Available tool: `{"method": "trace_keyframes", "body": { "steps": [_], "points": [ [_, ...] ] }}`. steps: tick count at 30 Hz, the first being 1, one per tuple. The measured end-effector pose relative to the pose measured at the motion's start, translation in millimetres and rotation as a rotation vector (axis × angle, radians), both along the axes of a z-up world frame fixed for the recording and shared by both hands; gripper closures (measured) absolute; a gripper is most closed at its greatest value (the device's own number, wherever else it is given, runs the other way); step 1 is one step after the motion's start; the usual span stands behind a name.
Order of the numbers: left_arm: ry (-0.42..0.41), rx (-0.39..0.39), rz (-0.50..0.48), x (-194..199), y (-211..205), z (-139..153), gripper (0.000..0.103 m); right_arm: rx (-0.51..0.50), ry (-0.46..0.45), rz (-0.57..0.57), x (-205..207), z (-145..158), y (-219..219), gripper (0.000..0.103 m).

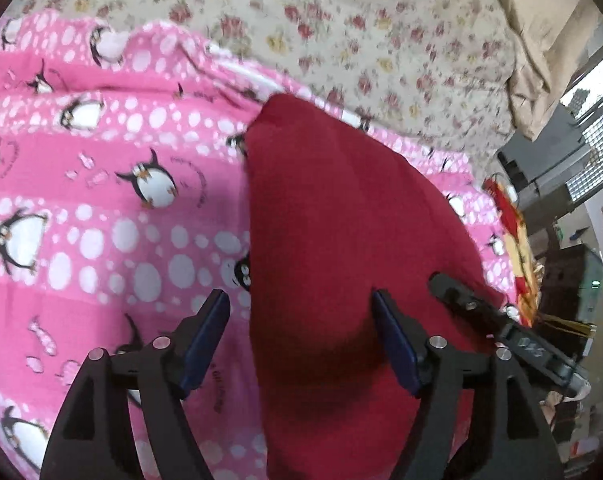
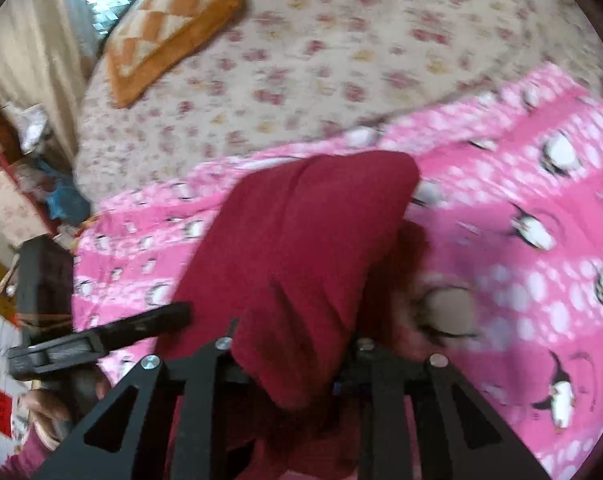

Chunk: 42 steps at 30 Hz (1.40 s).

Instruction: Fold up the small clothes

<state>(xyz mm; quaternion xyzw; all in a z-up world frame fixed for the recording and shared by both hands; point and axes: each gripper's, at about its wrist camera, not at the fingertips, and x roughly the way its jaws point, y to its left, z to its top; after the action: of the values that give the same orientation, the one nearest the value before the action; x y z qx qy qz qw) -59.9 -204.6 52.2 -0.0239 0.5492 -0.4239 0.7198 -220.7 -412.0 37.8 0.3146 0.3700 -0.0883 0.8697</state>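
Closest to my left lens is the left gripper (image 1: 301, 312), its two blue-padded fingers (image 1: 205, 332) spread wide apart over the near edge of the red garment (image 1: 341, 220); the pads press on nothing, though the cloth lies under the gap between them.

The largest thing I see is the floral bedsheet (image 1: 381, 40), which covers the far half of both views. On it lies the pink penguin blanket (image 1: 81, 200), reaching across the near side of the bed. The red garment rests on that blanket, a long folded piece that runs from my grippers away to a rounded far end close to the blanket's far border.

In my right view the cloth climbs from the blanket straight into the right gripper (image 2: 297, 360), whose jaws are drawn close together and pinch the red garment's near end, so that it bunches between the black arms. An orange checked cushion (image 2: 173, 24) sits well apart on the sheet at the far left. A hand (image 2: 49, 408) grips the handle of the left tool at the lower left edge.
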Motion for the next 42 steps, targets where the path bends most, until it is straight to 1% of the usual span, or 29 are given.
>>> {"method": "trace_keyframes", "body": {
  "steps": [2,4,5,7,9,10,11,13,15,17,18,20,23,25,28,30,32,33,34,35,36,38,39,40,41,42],
  "points": [
    [0.028,0.016,0.010,-0.2,-4.2,-9.1,0.048,0.037,0.021,-0.009,-0.4,-21.1,-5.9,0.079],
    [0.040,0.008,0.021,-0.3,-2.0,-9.4,0.047,0.034,-0.003,-0.012,-3.8,-21.7,-5.9,0.079],
    [0.033,0.011,0.019,-1.3,-0.6,-7.9,0.047,0.035,-0.011,-0.011,-4.8,-18.9,-6.2,0.078],
    [0.009,0.023,0.016,-2.7,-0.2,-3.1,0.048,0.066,-0.014,-0.011,-6.6,-15.7,-7.5,0.068],
    [-0.005,0.025,0.017,-4.1,1.7,-1.2,0.048,0.081,-0.020,-0.008,-10.6,-10.2,-5.2,0.066],
    [-0.008,0.025,0.019,-4.5,0.9,-1.7,0.048,0.054,-0.024,-0.004,-11.4,-6.8,-2.2,0.066],
    [-0.003,0.024,0.021,-4.4,1.0,-2.1,0.048,-0.009,-0.008,-0.002,-10.7,-2.8,1.7,0.066],
    [0.009,0.016,0.043,-7.2,1.2,-6.3,0.047,-0.102,0.048,-0.018,-3.6,-1.1,4.3,0.067],
    [0.010,0.004,0.076,-10.2,2.5,-11.2,0.047,-0.123,0.069,-0.025,8.0,-2.4,0.2,0.069],
    [0.010,-0.010,0.105,-14.7,5.8,-14.0,0.047,-0.178,0.091,-0.015,18.7,-5.4,-0.9,0.069],
    [0.011,-0.008,0.117,-16.3,7.4,-14.1,0.047,-0.174,0.116,-0.010,22.0,-9.4,-1.6,0.069],
    [0.005,-0.004,0.120,-18.9,8.3,-12.7,0.047,-0.151,0.111,-0.009,17.6,-8.2,-3.0,0.068],
    [-0.013,0.022,0.110,-20.2,7.0,-5.4,0.047,-0.088,0.096,-0.034,-2.7,-1.6,-8.0,0.058],
    [-0.044,0.037,0.110,-21.5,6.2,3.8,0.048,-0.061,0.062,-0.045,-16.8,6.8,-9.1,0.056],
    [-0.104,0.063,0.103,-24.0,1.4,12.3,0.048,-0.097,0.020,-0.044,-32.6,22.3,1.0,0.056],
    [-0.116,0.086,0.088,-24.6,-3.6,10.3,0.048,-0.102,0.025,-0.016,-32.5,22.2,9.2,0.055],
    [-0.102,0.096,0.074,-24.5,-7.0,3.4,0.048,-0.107,0.070,-0.007,-29.3,10.7,13.5,0.054],
    [-0.090,0.099,0.065,-24.1,-8.1,0.4,0.047,-0.117,0.125,-0.003,-26.2,-2.1,14.9,0.053],
    [-0.072,0.100,0.055,-22.2,-9.1,-2.2,0.047,-0.112,0.155,0.004,-24.3,-11.1,14.1,0.051],
    [-0.061,0.097,0.050,-20.8,-8.2,-1.4,0.047,-0.093,0.156,0.007,-25.5,-16.7,12.0,0.050],
    [-0.048,0.091,0.039,-17.5,-8.3,0.8,0.047,-0.064,0.132,0.001,-29.3,-17.5,7.5,0.048],
    [-0.033,0.074,0.022,-10.4,-9.0,6.8,0.048,-0.022,0.095,-0.003,-33.7,-12.3,-2.3,0.047],
    [-0.029,0.062,0.027,-5.9,-9.2,9.8,0.047,-0.005,0.067,-0.017,-35.7,-7.3,-9.3,0.043],
    [-0.021,0.049,0.033,0.2,-11.2,11.8,0.047,0.010,0.044,-0.026,-36.3,-4.7,-13.7,0.036],
    [-0.012,0.042,0.029,3.7,-14.8,11.5,0.047,0.027,0.021,-0.037,-35.9,-2.5,-19.1,0.031],
    [0.002,0.035,0.015,7.0,-18.6,9.7,0.047,0.046,-0.010,-0.053,-34.0,-1.9,-25.6,0.019]
  ]
}}
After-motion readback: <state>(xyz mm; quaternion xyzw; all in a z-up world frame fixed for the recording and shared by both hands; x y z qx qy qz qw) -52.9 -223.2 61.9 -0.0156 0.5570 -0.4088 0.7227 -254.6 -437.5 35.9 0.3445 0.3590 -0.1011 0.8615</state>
